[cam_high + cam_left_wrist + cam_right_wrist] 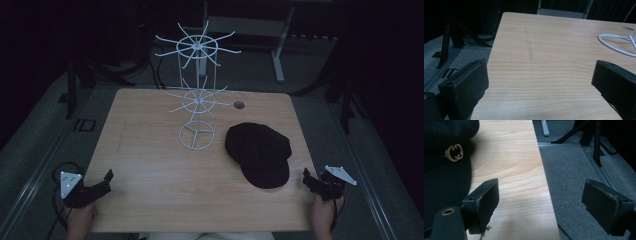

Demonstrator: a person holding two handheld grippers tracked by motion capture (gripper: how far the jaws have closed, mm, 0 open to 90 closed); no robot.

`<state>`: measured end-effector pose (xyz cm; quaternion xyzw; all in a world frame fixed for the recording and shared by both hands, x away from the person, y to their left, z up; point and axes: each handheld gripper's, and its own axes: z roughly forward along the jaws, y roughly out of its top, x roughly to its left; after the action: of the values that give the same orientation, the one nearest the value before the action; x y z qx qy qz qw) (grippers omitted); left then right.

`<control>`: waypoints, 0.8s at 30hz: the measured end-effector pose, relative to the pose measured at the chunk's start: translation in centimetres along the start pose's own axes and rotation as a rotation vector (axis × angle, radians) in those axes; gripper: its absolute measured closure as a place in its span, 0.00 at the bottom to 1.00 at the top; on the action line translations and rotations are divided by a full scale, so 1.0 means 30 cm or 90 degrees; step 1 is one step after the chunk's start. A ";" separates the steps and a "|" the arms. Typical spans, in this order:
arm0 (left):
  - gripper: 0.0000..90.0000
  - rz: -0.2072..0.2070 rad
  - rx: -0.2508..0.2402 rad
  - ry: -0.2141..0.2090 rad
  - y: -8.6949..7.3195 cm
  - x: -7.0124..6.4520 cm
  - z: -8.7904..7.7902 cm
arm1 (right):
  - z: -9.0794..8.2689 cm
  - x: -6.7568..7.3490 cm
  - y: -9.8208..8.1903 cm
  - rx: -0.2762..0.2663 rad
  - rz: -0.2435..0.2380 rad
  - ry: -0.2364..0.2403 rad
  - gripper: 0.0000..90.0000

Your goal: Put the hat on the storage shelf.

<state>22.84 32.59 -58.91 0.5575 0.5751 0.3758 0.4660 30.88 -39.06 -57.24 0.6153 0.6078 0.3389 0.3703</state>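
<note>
Black fabric marks the thing this work turns on: a soft black cap with a short brim (258, 154) lies flat on the pale wooden bench (150, 165), right of centre in the high view and just beside the round foot of a white wire stand with two tiers of radiating hooks (198, 97). In the right gripper view the same cap (444, 170) fills the upper left, a small brass-coloured emblem (454, 152) on its front.

Nothing appears to be done yet, as I judge it. The cap is untouched and every hook looks bare. The likely job, hanging the cap on the stand, lies wholly ahead: reach, grasp, lift, and settle it on a hook.

The right claw (311, 181) sits at the lower right of the high view, at the bench's right edge and near the cap's brim but apart from it; its jaws stand spread wide with nothing between them, one over the wood and one over the grey carpet beyond the edge. The left claw (102, 184) waits at the lower left, well apart from the cap, jaws likewise spread and empty over bare wood, with the stand's white ring base (617, 45) at the upper right of its own view.
</note>
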 end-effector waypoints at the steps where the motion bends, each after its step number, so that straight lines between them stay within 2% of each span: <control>1: 0.02 0.000 0.000 0.000 0.000 0.000 0.000 | 0.000 0.000 0.000 0.001 -0.002 0.003 0.15; 4: 0.02 0.000 0.000 0.000 0.000 0.000 0.000 | 0.003 0.001 0.002 0.001 -0.007 0.005 0.15; 6: 0.02 0.003 0.001 -0.001 0.000 -0.002 0.000 | 0.002 -0.001 0.005 -0.002 0.001 0.042 0.15; 10: 0.02 0.003 0.001 -0.001 0.000 -0.002 0.000 | -0.006 0.006 0.014 -0.005 -0.009 0.053 0.16; 11: 0.02 0.004 0.001 -0.001 0.000 -0.002 0.000 | -0.017 0.021 0.033 -0.004 -0.021 0.058 0.16; 12: 0.02 0.004 0.001 0.000 0.000 -0.002 0.000 | -0.032 0.041 0.064 -0.009 -0.027 0.078 0.16; 13: 0.02 0.004 0.001 0.000 0.000 -0.002 0.000 | -0.032 0.041 0.064 -0.009 -0.027 0.078 0.16; 14: 0.02 0.005 0.001 0.000 0.000 -0.002 0.000 | -0.051 0.064 0.102 -0.016 -0.033 0.111 0.16; 18: 0.02 0.005 0.001 -0.001 0.000 -0.002 0.000 | -0.084 0.122 0.190 -0.026 -0.049 0.168 0.16; 21: 0.02 0.005 0.001 -0.002 0.000 -0.002 0.000 | -0.092 0.174 0.253 -0.016 -0.070 0.193 0.14; 23: 0.02 0.005 0.000 -0.002 0.000 -0.002 0.000 | -0.089 0.205 0.285 -0.023 -0.084 0.208 0.14; 24: 0.02 0.005 0.001 -0.003 0.000 -0.002 0.000 | -0.089 0.205 0.285 -0.023 -0.084 0.208 0.14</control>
<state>22.84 32.53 -58.90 0.5607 0.5721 0.3763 0.4655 33.00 -32.68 -48.69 0.5042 0.6928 0.4200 0.2991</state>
